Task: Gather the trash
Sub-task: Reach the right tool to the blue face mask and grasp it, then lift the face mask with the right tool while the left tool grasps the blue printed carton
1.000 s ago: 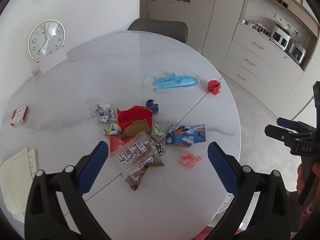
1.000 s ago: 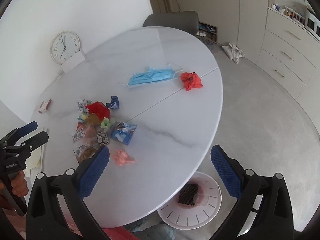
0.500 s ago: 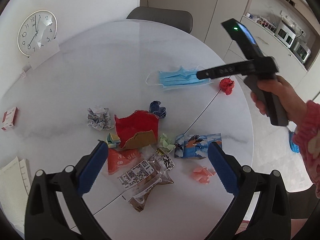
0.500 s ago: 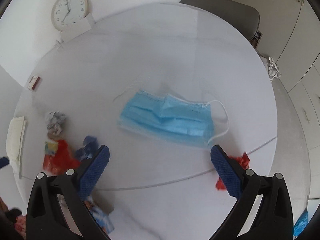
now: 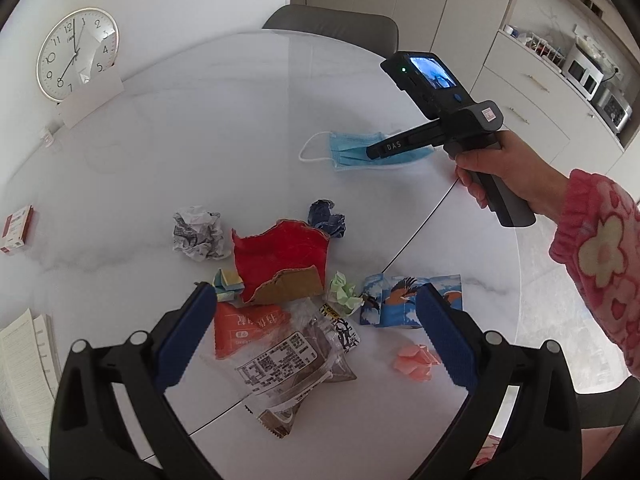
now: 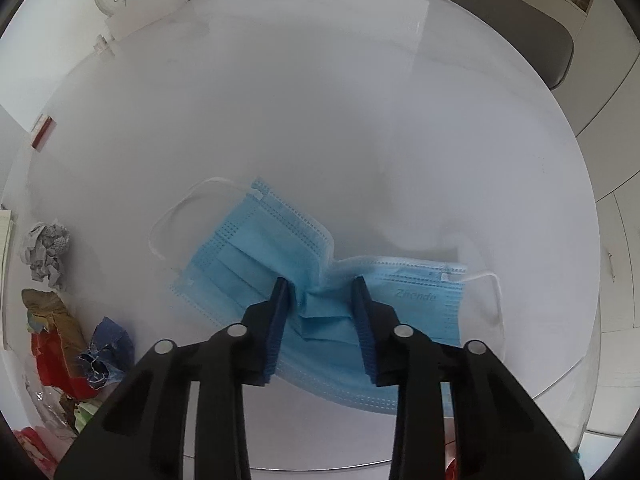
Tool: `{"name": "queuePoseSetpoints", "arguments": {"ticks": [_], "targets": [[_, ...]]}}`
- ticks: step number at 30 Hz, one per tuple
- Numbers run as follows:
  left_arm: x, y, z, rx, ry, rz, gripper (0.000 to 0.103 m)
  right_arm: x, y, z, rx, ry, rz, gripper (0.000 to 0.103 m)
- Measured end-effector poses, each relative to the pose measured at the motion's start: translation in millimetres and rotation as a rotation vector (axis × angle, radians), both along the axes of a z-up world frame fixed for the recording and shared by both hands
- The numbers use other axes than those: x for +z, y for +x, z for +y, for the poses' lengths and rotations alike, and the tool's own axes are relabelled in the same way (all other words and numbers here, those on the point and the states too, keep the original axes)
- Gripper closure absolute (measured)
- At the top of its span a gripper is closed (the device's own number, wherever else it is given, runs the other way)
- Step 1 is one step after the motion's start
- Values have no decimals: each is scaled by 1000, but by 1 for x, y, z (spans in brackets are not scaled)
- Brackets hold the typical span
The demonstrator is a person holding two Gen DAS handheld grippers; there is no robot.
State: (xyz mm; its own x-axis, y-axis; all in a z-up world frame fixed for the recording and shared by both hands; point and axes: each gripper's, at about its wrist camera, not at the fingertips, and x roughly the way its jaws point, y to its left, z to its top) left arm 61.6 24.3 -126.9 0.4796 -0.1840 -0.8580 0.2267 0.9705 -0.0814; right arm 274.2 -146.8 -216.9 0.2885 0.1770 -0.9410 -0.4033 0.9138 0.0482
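Left gripper (image 5: pixel 316 332): jaws wide, empty, hovering over the wrapper pile (image 5: pixel 280 340).
Blue mask (image 6: pixel 320 276): flat on the table (image 6: pixel 320 100), bunching mid-fold.
Right gripper (image 6: pixel 322 304): jaws closing around that fold; firm pinch probably not yet made.
Next: finish the squeeze, then lift.

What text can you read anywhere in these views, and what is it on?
"DAS": right gripper's side bar.
"Zhende": blue mask, embossed and faint.
Numerals 1 to 12: wall clock.
Red packet: large white characters, not legible to me.
Clear wrapper: barcode label, print too small.
Red-and-white box, papers and the sticker on the right gripper's body: too small.
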Motion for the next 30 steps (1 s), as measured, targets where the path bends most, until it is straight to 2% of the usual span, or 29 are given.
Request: {"name": "queuePoseSetpoints", "arguments": {"ticks": [6, 16, 18, 22, 26, 30], "targets": [[2, -3, -14, -88, 31, -22, 8, 7, 2, -15, -35, 96, 19, 87], [0, -2, -38, -242, 50, -51, 8, 66, -29, -58, -99, 271, -43, 87], [-2, -2, -49, -322, 55, -59, 8, 82, -39, -67, -118, 299, -66, 87], [-12, -3, -77, -512, 94, -67, 8, 118, -82, -99, -176, 345, -119, 87], [-31, -2, -110, -682, 148, -83, 8, 134, -125, -122, -252, 359, -141, 87], [-52, -5, -133, -875, 215, -90, 8, 136, -171, -144, -332, 351, -132, 87]]}}
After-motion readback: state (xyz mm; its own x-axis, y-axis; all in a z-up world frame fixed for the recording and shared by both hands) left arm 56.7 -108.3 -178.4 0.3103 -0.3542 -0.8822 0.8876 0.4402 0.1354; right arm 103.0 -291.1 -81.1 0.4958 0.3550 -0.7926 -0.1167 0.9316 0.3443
